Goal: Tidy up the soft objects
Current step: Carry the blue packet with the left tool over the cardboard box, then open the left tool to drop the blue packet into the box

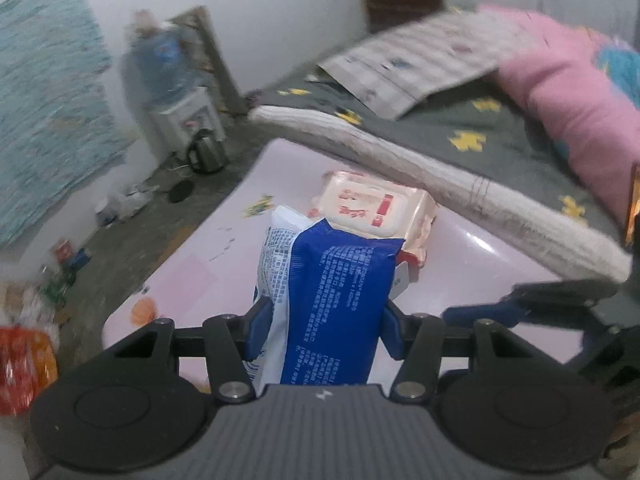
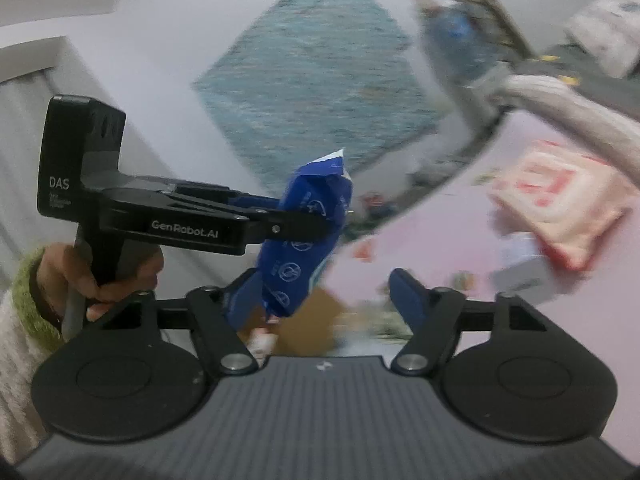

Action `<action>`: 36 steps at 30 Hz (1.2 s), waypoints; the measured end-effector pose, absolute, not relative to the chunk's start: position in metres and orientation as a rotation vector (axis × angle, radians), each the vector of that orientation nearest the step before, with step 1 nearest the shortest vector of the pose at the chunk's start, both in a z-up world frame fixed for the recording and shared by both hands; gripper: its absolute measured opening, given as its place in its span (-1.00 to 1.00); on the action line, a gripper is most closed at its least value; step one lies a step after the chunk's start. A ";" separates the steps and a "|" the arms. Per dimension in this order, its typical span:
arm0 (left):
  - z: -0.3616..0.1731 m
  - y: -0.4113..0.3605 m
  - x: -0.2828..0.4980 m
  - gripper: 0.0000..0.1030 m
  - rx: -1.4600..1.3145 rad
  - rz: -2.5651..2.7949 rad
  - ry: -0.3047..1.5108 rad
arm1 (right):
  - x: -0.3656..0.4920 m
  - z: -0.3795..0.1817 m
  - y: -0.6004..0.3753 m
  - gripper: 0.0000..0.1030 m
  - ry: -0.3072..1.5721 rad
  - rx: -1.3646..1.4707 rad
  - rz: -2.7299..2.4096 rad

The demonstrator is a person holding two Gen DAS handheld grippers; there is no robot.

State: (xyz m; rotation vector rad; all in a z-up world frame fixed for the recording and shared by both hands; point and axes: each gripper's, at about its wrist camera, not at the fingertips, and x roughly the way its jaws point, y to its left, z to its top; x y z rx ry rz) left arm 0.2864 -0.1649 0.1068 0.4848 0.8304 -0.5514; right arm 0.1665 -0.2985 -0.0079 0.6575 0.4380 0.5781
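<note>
My left gripper (image 1: 322, 328) is shut on a blue and white soft pack (image 1: 332, 300) and holds it above the pink table (image 1: 188, 276). The right wrist view shows the same pack (image 2: 304, 240) in the air, pinched by the left gripper (image 2: 316, 226). A pink and white wipes pack (image 1: 376, 208) lies on the table beyond it, near the bed edge; it also shows in the right wrist view (image 2: 560, 204). My right gripper (image 2: 320, 296) is open and empty, just under the blue pack, and shows at the right of the left wrist view (image 1: 520, 304).
A bed (image 1: 460, 136) with a grey starred sheet, a striped blanket (image 1: 420, 52) and a pink pillow (image 1: 576, 96) borders the table's far side. A water dispenser (image 1: 176, 88), a kettle (image 1: 206, 152) and floor clutter (image 1: 48, 276) lie to the left.
</note>
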 end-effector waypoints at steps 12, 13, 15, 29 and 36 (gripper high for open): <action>0.101 -0.013 0.212 0.09 0.178 -0.308 0.905 | 0.134 0.017 -0.192 -0.09 0.552 0.579 0.812; 0.093 -0.002 0.210 0.09 0.157 -0.289 0.921 | 0.131 0.016 -0.188 -0.08 0.567 0.579 0.804; 0.075 0.019 0.209 0.09 0.101 -0.257 0.967 | 0.126 0.015 -0.186 -0.07 0.584 0.578 0.790; -0.041 0.089 0.247 0.10 -0.123 -0.053 1.190 | 0.099 -0.004 -0.192 -0.05 0.640 0.570 0.664; -0.053 0.076 0.258 0.15 -0.120 -0.014 1.177 | 0.098 -0.012 -0.199 -0.03 0.663 0.578 0.629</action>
